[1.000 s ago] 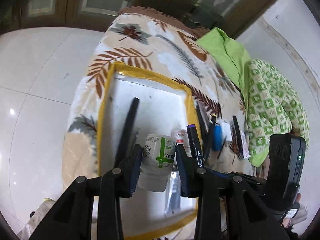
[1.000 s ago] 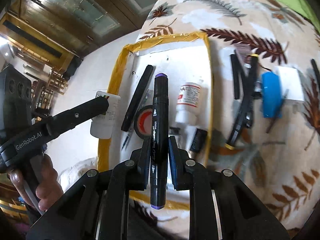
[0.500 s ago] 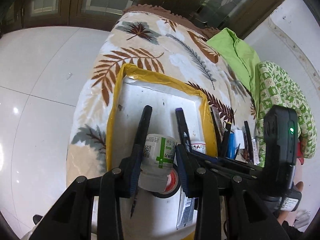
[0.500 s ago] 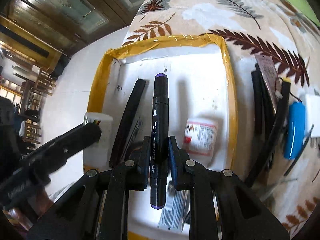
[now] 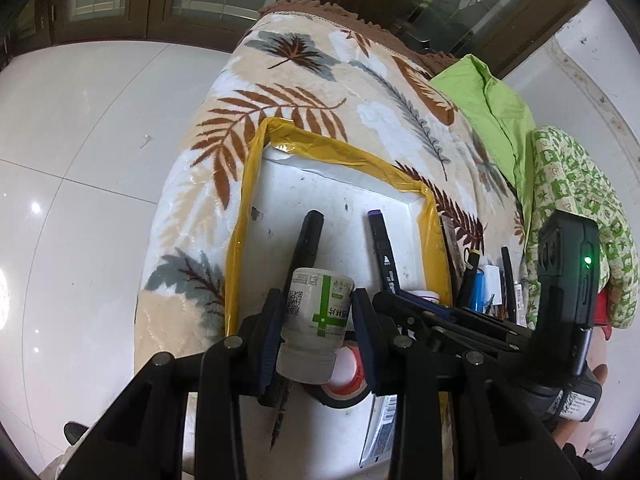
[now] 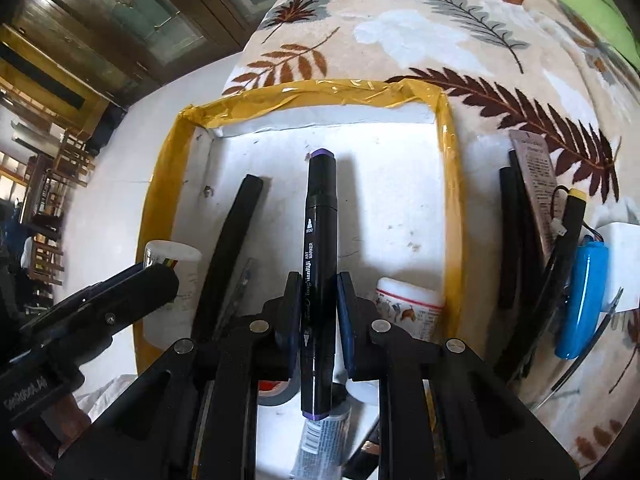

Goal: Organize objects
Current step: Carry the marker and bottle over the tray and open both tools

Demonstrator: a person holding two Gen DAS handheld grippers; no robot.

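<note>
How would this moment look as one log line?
left gripper: shut on white bottle | right gripper: shut on purple marker | both over yellow-edged tray

Bottle (image 5: pixel 318 312) and marker (image 6: pixel 318 264) above tray (image 6: pixel 450 184)

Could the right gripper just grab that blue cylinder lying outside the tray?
Probably not yet. The right gripper is shut on the black marker over the tray, so its jaws are full. The blue cylinder itself lies uncovered beside the tray.
</note>
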